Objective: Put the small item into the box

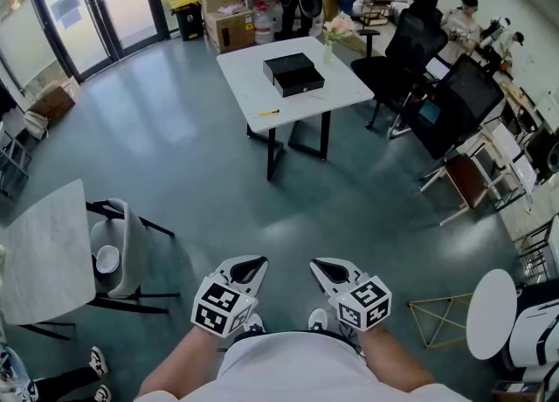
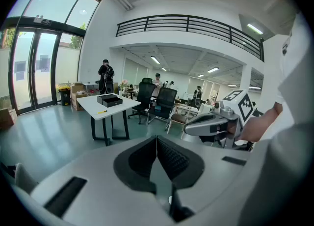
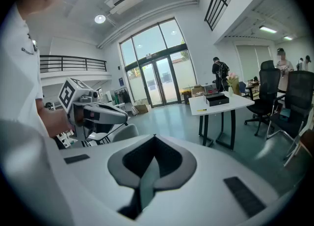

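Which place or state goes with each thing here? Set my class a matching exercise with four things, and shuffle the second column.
Things
1. black box
2. yellow item
3. flowers
4. left gripper

Places or states
A. near the edge of the white table closest to the person
B. jaws together, nothing held
C. middle of the table
D. at the table's far right corner

Pairs: 1-C; 2-A; 3-D; 4-B

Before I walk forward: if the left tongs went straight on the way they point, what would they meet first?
Nothing close: the left tongs point over bare floor. Far ahead the line seems to reach the black office chairs right of the white table, though depth is unclear.
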### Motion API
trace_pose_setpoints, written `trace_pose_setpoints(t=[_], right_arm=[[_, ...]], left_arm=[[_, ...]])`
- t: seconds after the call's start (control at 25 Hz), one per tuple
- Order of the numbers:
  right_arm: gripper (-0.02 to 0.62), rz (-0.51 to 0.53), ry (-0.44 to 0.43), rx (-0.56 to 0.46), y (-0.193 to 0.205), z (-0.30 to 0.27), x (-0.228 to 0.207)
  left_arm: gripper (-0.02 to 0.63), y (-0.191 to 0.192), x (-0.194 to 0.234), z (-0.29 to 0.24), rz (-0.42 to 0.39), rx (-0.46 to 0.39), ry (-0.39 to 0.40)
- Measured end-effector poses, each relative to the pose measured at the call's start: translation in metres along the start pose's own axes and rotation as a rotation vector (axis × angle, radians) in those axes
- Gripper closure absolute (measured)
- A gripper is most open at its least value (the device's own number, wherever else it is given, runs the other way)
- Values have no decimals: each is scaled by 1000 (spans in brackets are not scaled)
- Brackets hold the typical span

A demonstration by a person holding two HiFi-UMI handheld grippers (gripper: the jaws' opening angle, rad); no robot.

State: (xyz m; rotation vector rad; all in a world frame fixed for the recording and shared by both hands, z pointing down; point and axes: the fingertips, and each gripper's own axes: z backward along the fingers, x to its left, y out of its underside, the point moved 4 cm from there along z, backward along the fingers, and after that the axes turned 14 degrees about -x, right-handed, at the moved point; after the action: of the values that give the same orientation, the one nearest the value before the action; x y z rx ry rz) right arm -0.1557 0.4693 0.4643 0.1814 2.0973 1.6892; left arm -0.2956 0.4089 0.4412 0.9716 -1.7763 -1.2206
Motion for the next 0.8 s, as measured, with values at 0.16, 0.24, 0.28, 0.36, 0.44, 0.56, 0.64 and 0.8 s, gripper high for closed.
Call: trace_pose_setpoints(t=[0.16,0.24,0.28,0.36,0.44,0.56,0.64,0.8], right_arm=[[580,12,-2,4,-1,-4,2],[580,19,-1,9,-1,-6,3],[580,22,0,11,-2,-8,3],[580,29,2,15,-2,-11,5],[580,30,7,14,-3,-14,8],[580,17,7,-9,-5,-20,16],[580,18,4,-7,-5,-25,25],[580,49,40,7,-1,-37,39]], left_arm=[[589,0,5,3,-4,-2,1],[589,1,8,4,-3,-1,2],[589,0,10,5,-3,-1,3],[589,-1,13,6,-3,-4,7],[589,-1,17,8,-4,-8,13],[589,1,25,13,-2,-9,23],[589,2,30,18,6,-12,32],[589,3,43,29,12,-12,51]])
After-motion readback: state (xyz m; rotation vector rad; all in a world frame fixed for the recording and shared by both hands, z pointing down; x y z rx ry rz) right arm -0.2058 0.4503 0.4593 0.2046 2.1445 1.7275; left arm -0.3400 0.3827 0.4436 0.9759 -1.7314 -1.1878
